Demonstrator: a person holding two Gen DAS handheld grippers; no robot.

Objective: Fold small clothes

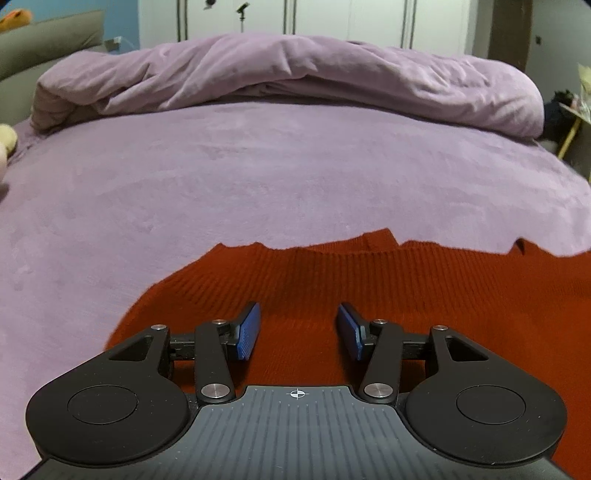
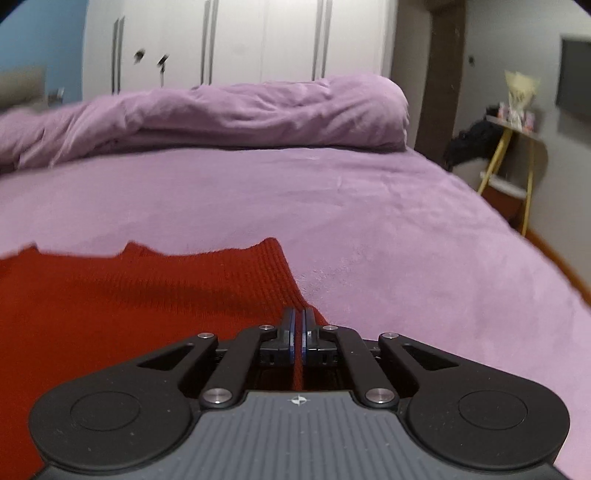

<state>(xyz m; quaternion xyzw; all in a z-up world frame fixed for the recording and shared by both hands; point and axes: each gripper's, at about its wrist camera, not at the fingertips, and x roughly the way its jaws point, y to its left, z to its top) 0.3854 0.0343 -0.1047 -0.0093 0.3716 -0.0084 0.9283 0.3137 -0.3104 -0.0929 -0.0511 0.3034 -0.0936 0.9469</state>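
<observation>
At the far left of the left wrist view a grey-green headboard (image 1: 44, 40) stands behind the bed, and a pale yellow plush toy (image 1: 7, 138) lies at the edge of the sheet (image 1: 258, 177). The sheet is lilac and has a soft, velvety nap. Behind it a duvet (image 1: 295, 70) of the same colour is pushed back into a long, wrinkled roll. White wardrobe doors (image 1: 332, 18) close the room behind.

The red sweater (image 1: 406, 288) lies flat on the near part of the sheet. It is a ribbed knit, and its far edge is uneven. The left gripper (image 1: 299, 332) is low over it. Its blue pads (image 1: 247, 334) stand apart with only flat knit showing between them; they grip nothing.

In the right wrist view the sweater (image 2: 129, 295) fills the lower left, and its right edge runs down toward the right gripper (image 2: 298, 332). These jaws are pressed together, and a thin fold of red cloth seems to be caught between the pads. This view is a little blurred.

Only the right view shows clearly the side table (image 2: 513, 147) with yellow legs beside the bed, with dark cloth (image 2: 469, 144) hanging near it and a dark panel (image 2: 574, 77) on the grey wall. Only the left view shows the toy.
</observation>
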